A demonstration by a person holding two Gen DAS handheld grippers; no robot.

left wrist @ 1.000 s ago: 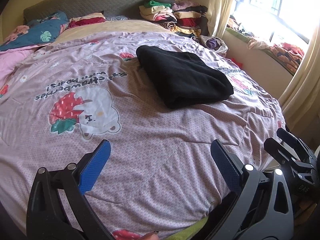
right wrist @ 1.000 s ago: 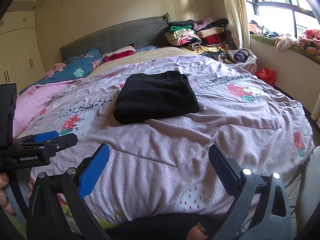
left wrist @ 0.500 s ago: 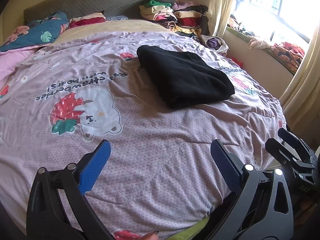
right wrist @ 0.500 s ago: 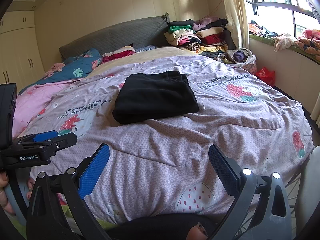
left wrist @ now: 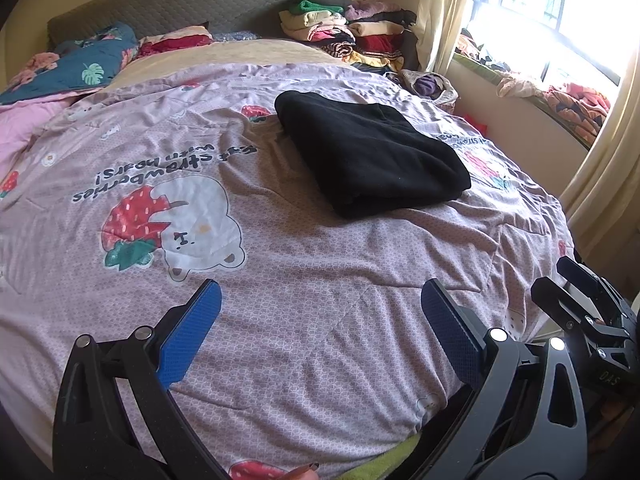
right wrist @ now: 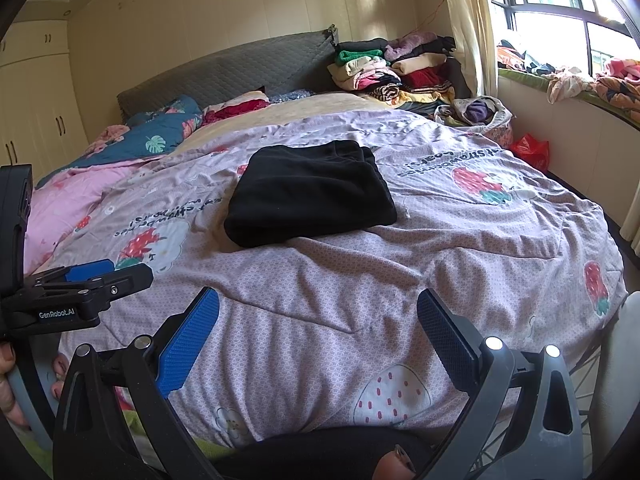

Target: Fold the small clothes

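Black folded fleece garment [left wrist: 372, 160] lies on the lilac strawberry-print quilt [left wrist: 280, 280], both blue-padded grippers [left wrist: 320, 336] [right wrist: 318, 334] wide open, empty; a careless one-layer grab could undo its folds.

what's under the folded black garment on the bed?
The black garment lies folded flat on the lilac strawberry-bear quilt; the quilt shows on all sides of it. Nothing else sticks out from beneath. Whatever lies inside its folds is covered.

Bright daylight from blown-out window [left wrist: 568, 12], soft shadows, sharp focus, fisheye-curved dark corners
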